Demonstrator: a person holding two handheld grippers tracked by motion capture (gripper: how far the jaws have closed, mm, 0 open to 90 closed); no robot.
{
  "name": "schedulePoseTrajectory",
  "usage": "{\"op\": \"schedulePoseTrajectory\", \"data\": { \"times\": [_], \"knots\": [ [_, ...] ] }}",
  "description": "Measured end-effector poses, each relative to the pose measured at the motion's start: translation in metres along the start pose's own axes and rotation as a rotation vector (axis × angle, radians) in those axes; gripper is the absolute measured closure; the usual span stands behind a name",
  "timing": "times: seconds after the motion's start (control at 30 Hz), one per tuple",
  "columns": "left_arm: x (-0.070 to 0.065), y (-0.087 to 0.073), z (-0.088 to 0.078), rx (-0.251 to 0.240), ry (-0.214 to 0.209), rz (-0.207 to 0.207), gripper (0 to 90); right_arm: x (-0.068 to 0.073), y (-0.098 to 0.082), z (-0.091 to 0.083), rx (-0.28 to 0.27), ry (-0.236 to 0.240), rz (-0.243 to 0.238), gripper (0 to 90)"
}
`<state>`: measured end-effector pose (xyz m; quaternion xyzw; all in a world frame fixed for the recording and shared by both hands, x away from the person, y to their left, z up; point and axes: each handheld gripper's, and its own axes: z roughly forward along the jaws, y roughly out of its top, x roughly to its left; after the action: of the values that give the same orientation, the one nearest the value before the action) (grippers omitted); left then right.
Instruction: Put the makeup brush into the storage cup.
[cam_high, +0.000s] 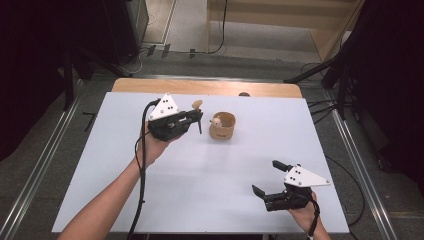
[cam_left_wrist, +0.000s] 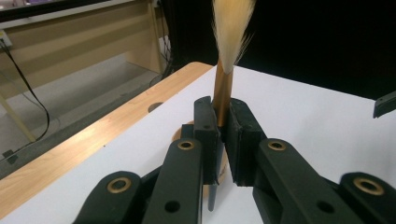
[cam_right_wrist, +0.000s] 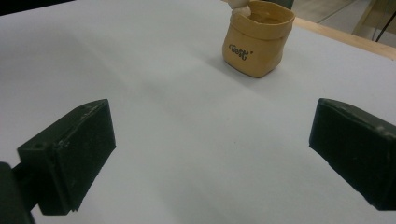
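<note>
My left gripper (cam_high: 198, 120) hovers over the table's back left part, just left of a tan bag-shaped cup (cam_high: 222, 126). It is shut on a brush (cam_high: 197, 106) with a golden-brown handle (cam_left_wrist: 223, 95) and a pale bristle tuft (cam_left_wrist: 231, 32) that sticks out past the jaws. The left gripper (cam_left_wrist: 223, 119) pinches the handle between both pads. The cup (cam_right_wrist: 257, 44) bears dark lettering and has a small pale object at its rim. Near the front right edge, my right gripper (cam_high: 265, 176) is open with nothing between its fingers (cam_right_wrist: 74, 154), pointing toward the cup.
A white sheet covers the table (cam_high: 200, 200), with a strip of bare wood (cam_high: 205, 87) along the far edge. Beyond it lie grey floor, cables and a light wooden bench (cam_high: 280, 20). Metal rails run along both sides of the table.
</note>
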<state>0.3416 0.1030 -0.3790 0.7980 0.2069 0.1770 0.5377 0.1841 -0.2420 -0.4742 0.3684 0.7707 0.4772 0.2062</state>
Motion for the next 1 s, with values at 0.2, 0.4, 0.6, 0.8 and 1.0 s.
{"op": "schedulePoseTrajectory", "data": {
  "times": [0.2, 0.4, 0.6, 0.8, 1.0],
  "knots": [
    [0.004, 0.005, 0.003, -0.001, 0.011, -0.006, 84.3, -0.001, 0.0, 0.001, 0.006, -0.004, -0.004, 1.0],
    [0.009, 0.012, 0.006, -0.005, 0.021, -0.005, 84.3, -0.001, 0.0, 0.001, 0.005, -0.004, -0.005, 1.0],
    [0.011, 0.017, 0.011, -0.006, 0.035, 0.001, 84.3, -0.002, 0.001, 0.0, 0.002, -0.004, -0.004, 1.0],
    [0.013, 0.022, 0.018, 0.0, 0.041, 0.008, 84.3, -0.002, 0.001, 0.001, 0.003, -0.006, -0.008, 1.0],
    [0.014, 0.027, 0.024, 0.0, 0.05, 0.015, 84.3, -0.002, 0.001, 0.001, 0.001, -0.003, -0.009, 1.0]
  ]
}}
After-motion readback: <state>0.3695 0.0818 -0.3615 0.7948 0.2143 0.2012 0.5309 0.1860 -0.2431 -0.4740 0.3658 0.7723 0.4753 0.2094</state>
